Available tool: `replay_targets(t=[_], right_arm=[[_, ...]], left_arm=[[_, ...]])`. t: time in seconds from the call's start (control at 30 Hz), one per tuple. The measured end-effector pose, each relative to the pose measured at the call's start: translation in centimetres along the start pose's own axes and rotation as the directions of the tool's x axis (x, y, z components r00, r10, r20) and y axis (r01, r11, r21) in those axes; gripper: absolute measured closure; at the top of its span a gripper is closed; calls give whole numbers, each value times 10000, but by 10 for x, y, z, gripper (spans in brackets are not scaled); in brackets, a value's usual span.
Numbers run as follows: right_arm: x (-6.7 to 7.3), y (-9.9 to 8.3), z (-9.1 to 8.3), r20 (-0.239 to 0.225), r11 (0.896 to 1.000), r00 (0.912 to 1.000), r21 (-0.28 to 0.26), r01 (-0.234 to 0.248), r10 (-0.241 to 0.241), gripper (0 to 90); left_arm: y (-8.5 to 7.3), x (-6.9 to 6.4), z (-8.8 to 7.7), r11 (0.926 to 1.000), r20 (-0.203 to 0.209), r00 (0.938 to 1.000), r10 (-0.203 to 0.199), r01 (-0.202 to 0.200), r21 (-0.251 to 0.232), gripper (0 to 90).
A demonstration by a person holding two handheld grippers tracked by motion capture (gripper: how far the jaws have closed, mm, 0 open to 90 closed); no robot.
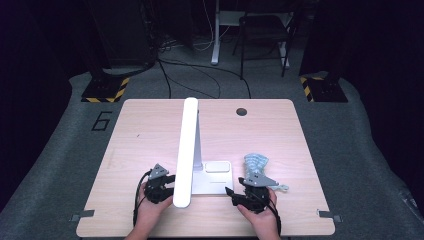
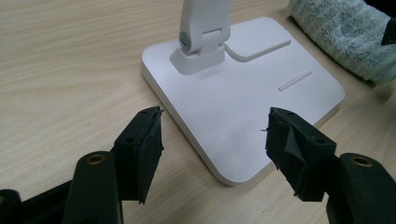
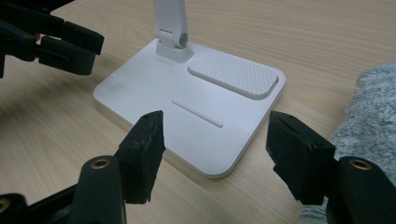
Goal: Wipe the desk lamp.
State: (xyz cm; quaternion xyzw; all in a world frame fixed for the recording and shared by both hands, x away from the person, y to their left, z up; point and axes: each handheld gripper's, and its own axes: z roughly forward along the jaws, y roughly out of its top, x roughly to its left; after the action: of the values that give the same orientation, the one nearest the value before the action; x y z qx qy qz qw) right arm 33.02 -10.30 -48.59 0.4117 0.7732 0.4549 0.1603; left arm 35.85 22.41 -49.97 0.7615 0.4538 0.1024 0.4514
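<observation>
So the white desk lamp (image 1: 192,160) is sitting upright near the front of the counter (image 1: 150,125), base flat. Both the left tool (image 1: 161,184) and right tool (image 1: 248,192) have jaws spread wide around the base's corners, holding nothing. Fluffy cloth (image 1: 256,165) just beside, untouched. Looks like wiping hasn't started.

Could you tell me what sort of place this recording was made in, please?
Probably a lab or recording room: a lone wooden table on grey carpet, hazard-striped stand feet at its far corners, loose cables across the floor, and dark surroundings.
</observation>
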Motion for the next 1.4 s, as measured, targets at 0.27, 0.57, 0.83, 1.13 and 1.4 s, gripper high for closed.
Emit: replay_targets(t=[0.27, 0.57, 0.83, 1.13, 1.4], right_arm=[[-9, 2, -10, -89, 9997, 10000, -243, -43, 41, 368], [-16, 1, -17, -85, 9992, 9998, -357, 170, -173, 369], [-16, -8, -20, -232, 9998, 9996, -57, 170, -171, 368], [-12, -19, -17, -369, 9997, 9990, 23, 238, -237, 370], [-6, -25, -4, -674, 9992, 9973, 255, 317, -299, 373]], left_arm=[[11, 5, -16, 9993, 89, 9997, -231, 234, -295, 359], [14, 8, -33, 9987, 11, 9989, 473, -473, -211, 359], [-3, 11, -47, 9950, 31, 9958, 911, -909, -419, 358], [-13, 17, -49, 9898, 52, 9905, 1371, -1368, -394, 361], [-17, 25, -46, 9918, 26, 9928, 1201, -1199, -435, 364]])
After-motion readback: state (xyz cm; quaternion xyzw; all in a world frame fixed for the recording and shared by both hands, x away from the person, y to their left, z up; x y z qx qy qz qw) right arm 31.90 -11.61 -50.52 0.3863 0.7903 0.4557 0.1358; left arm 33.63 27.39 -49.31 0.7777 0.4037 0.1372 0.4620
